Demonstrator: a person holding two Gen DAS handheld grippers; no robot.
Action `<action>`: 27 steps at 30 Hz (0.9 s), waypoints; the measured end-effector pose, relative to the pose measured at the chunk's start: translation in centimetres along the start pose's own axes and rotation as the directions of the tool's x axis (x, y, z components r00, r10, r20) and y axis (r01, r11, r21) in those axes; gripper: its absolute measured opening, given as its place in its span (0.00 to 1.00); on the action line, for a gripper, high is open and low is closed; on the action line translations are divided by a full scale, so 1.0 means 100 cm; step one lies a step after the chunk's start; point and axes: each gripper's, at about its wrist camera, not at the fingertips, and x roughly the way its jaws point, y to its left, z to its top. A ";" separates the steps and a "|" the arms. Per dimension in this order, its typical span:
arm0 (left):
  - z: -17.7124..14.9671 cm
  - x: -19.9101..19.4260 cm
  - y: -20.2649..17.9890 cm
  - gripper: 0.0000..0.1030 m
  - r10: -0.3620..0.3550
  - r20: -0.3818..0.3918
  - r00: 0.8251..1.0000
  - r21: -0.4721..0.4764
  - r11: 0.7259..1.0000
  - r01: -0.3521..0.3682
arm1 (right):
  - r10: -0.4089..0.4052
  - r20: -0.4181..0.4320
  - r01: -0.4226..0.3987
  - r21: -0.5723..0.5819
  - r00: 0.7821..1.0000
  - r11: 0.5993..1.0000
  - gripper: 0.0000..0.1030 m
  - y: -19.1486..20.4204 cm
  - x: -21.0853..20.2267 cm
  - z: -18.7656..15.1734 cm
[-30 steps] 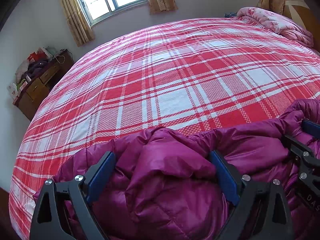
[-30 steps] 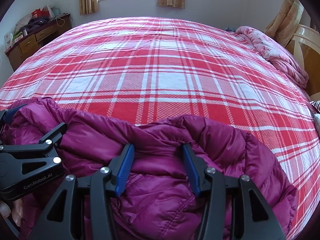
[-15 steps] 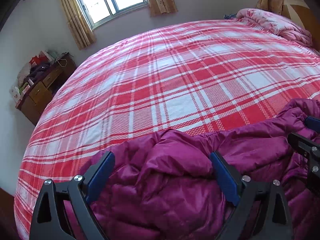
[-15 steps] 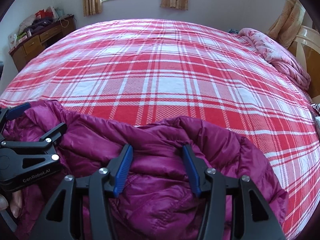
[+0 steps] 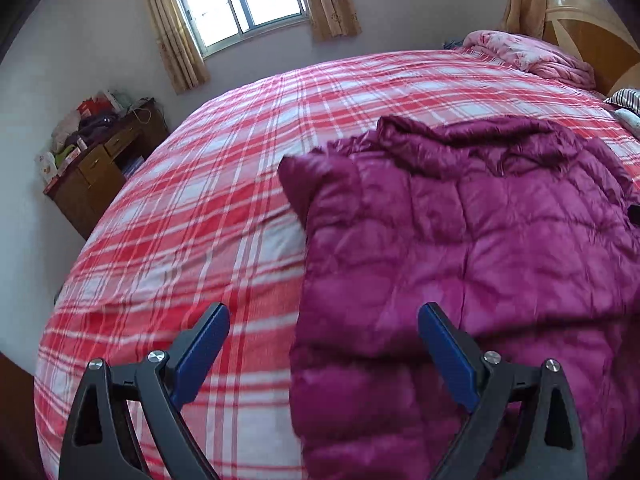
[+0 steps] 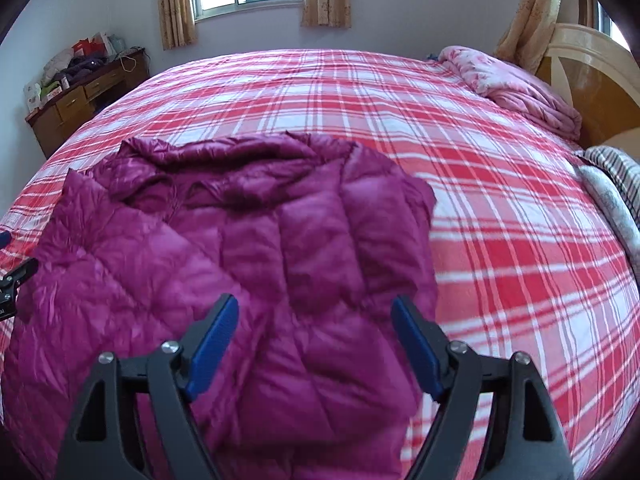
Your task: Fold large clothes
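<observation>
I take the jacket (image 5: pixel 472 248) as my landmark: it lies spread on the bed (image 5: pixel 208 208), quilted back up, collar end toward the window.

At its left edge my left gripper (image 5: pixel 322 340) hangs above the hem corner, fingers (image 5: pixel 200 348) wide apart with nothing between them; one finger is over bare bedspread, the other over the jacket.

Toward the jacket's right edge my right gripper (image 6: pixel 314 338) hovers over the lower hem, well short of the pink quilt (image 6: pixel 516 88) by the headboard. Its fingers (image 6: pixel 214 342) have just been opening and now stand wide, clear of the cloth, gripping nothing.

I judge the jacket light, puffy and soft, with a slick shell: it will slump, trap air and slide off a shallow pinch. I would bite deep into a seam or the hem edge, both layers, one gripper at each side, and lift evenly so the padding does not bunch.
</observation>
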 end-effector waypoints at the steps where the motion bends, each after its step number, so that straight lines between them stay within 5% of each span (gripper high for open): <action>1: -0.011 -0.003 0.003 0.93 0.002 -0.016 1.000 -0.010 1.000 -0.002 | -0.006 -0.011 0.006 0.015 1.000 1.000 0.79 -0.005 -0.004 -0.012; 10: -0.084 -0.039 0.017 0.93 -0.022 -0.055 0.998 -0.062 0.998 0.018 | 0.017 -0.041 -0.011 0.133 0.999 0.991 0.79 -0.034 -0.041 -0.083; 27: -0.162 -0.096 0.020 0.93 -0.040 -0.051 0.998 -0.088 0.996 0.035 | 0.017 -0.048 -0.011 0.123 0.999 0.992 0.79 -0.025 -0.094 -0.172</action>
